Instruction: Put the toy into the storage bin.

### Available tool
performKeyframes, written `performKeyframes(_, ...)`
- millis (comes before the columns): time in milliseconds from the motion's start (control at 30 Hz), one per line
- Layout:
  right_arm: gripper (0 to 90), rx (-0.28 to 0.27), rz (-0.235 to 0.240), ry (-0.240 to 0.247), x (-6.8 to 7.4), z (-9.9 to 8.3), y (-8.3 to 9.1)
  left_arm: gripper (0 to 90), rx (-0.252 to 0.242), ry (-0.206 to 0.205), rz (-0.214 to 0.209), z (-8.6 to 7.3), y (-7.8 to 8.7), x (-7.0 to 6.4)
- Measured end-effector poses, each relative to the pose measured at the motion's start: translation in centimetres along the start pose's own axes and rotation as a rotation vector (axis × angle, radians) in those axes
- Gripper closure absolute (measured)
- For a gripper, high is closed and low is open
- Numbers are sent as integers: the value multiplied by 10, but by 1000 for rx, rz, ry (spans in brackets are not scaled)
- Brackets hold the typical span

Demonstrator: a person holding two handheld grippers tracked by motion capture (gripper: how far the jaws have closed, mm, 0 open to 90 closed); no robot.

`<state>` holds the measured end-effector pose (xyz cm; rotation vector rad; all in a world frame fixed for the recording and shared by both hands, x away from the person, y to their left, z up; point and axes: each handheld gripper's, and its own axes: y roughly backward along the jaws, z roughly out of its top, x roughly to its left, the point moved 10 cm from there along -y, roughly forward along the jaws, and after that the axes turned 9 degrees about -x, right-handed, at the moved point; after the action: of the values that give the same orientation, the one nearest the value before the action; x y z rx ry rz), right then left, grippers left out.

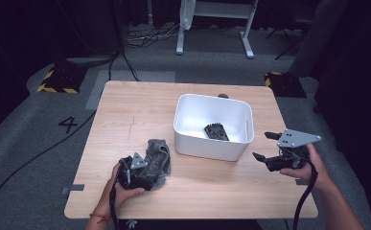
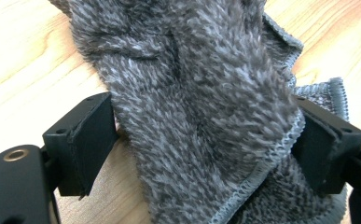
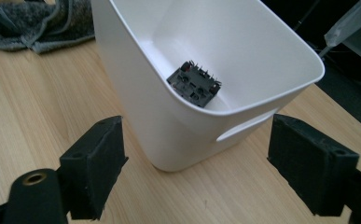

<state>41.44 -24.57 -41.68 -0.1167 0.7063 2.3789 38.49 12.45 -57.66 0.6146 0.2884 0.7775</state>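
A grey fluffy cloth (image 1: pixel 158 152) lies bunched on the wooden table (image 1: pixel 125 110), left of a white plastic bin (image 1: pixel 212 98). My left gripper (image 1: pixel 147 173) is down on the cloth's near end. In the left gripper view the cloth (image 2: pixel 192 107) fills the gap between the wide-apart jaws of this gripper (image 2: pixel 206 135) and touches both pads. A dark, spiky block (image 1: pixel 216 132) rests on the bin's floor. My right gripper (image 1: pixel 262 145) hovers open just right of the bin. In its own view this gripper (image 3: pixel 197 149) faces the bin's wall (image 3: pixel 169 116), with the block (image 3: pixel 195 84) inside and the cloth (image 3: pixel 33 23) beyond.
The bin has a slot handle (image 3: pixel 246 127) on the side facing my right gripper. Bare wood stretches across the table's far left and near edge. Beyond the table are the legs of a white desk (image 1: pixel 212 28), floor cables and yellow-striped bases (image 1: pixel 58 81).
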Motion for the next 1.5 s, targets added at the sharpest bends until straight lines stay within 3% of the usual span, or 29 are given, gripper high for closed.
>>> performKeyframes(300,193,48,-6,-3,4,-28,-3,156,0,1,0,0,0,0)
performKeyframes(633,197,103,-8,-45,5,-63,-10,156,0,1,2,0,0,0)
performKeyframes(1233,201,225,-18,-58,11,-119,-22,156,-1,0,2,0,0,0)
performKeyframes(1500,200,255,4,-83,18,-140,-24,156,-2,6,2,0,0,-1)
